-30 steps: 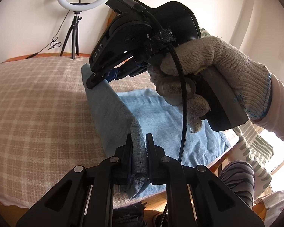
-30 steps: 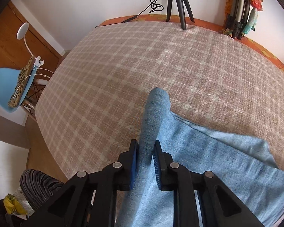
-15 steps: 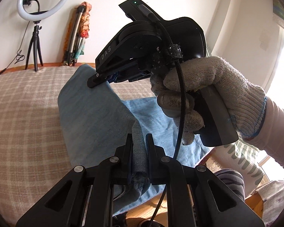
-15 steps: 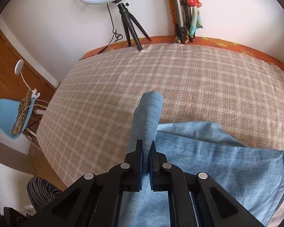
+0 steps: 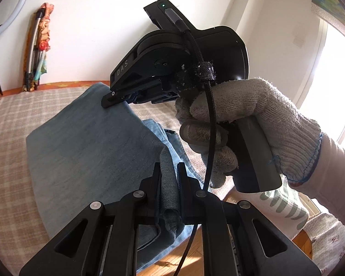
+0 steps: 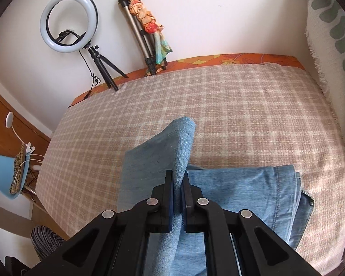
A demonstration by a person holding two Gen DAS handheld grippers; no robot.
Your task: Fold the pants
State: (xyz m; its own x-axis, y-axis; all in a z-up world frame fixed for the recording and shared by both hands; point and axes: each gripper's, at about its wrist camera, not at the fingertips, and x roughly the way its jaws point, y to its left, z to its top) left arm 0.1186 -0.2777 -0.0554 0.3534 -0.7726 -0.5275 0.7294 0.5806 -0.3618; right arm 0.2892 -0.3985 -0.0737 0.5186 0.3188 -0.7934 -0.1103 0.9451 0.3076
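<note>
You've swung the lifted pants [image 6: 158, 151] flap over the lower layer with your 2 grippers, left gripper [image 5: 169, 184] and right gripper [image 6: 178, 193], both clamped on denim, so the fold is nearly laid.

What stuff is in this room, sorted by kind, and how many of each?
Pants: 1
Grippers, left gripper and right gripper: 2
Ring light: 1
Folded tripod: 1
Blue chair: 1
Total: 6

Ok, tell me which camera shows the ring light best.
The right wrist view: the whole ring light stands on its tripod against the wall, unobstructed. The left wrist view catches only an arc of it at the top left edge.
</note>
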